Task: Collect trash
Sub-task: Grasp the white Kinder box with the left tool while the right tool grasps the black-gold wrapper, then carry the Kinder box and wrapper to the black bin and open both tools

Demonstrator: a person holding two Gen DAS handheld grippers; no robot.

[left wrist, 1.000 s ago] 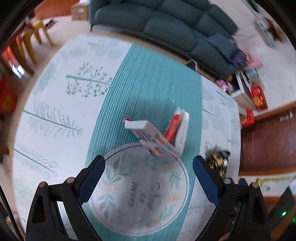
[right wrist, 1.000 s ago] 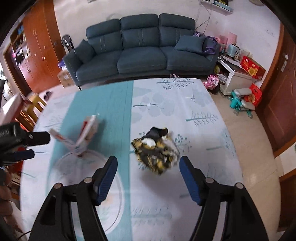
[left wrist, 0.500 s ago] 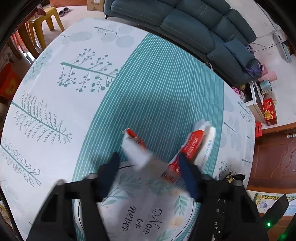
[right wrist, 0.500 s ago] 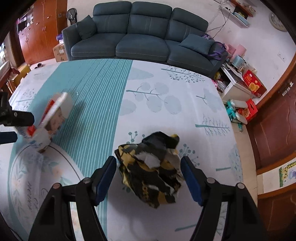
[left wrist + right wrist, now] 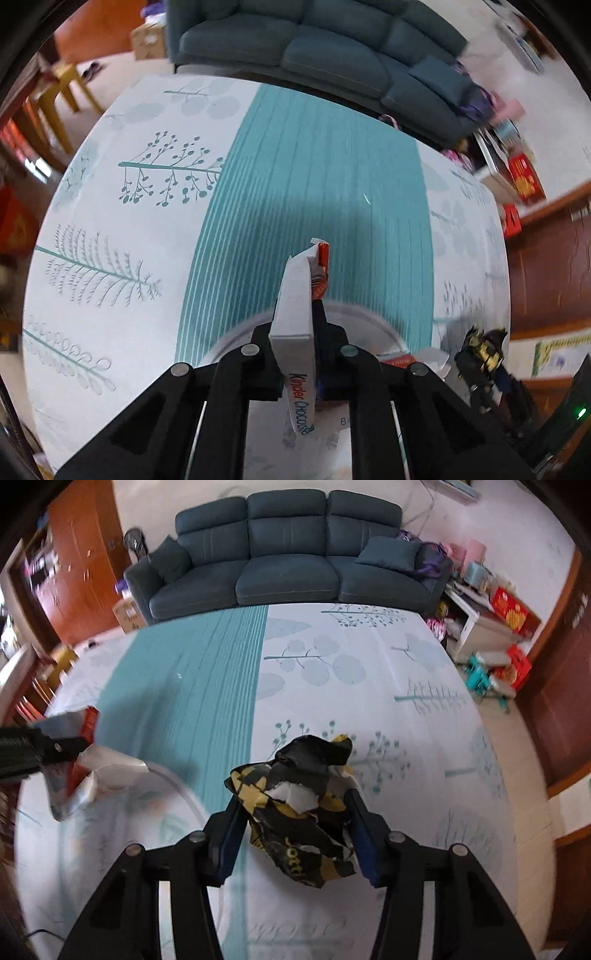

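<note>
Below us, a white cloth (image 5: 388,686) with a teal striped band and printed trees covers the surface, and a dark blue sofa (image 5: 288,565) stands beyond its far edge. Our left gripper (image 5: 295,325) is closing, its jaws nearly together on a flattened white and red carton (image 5: 299,295). Our right gripper (image 5: 295,830) is closing around a crumpled black and yellow wrapper (image 5: 299,808), pads against its sides. Wooden cabinets (image 5: 81,561) stand far left.
</note>
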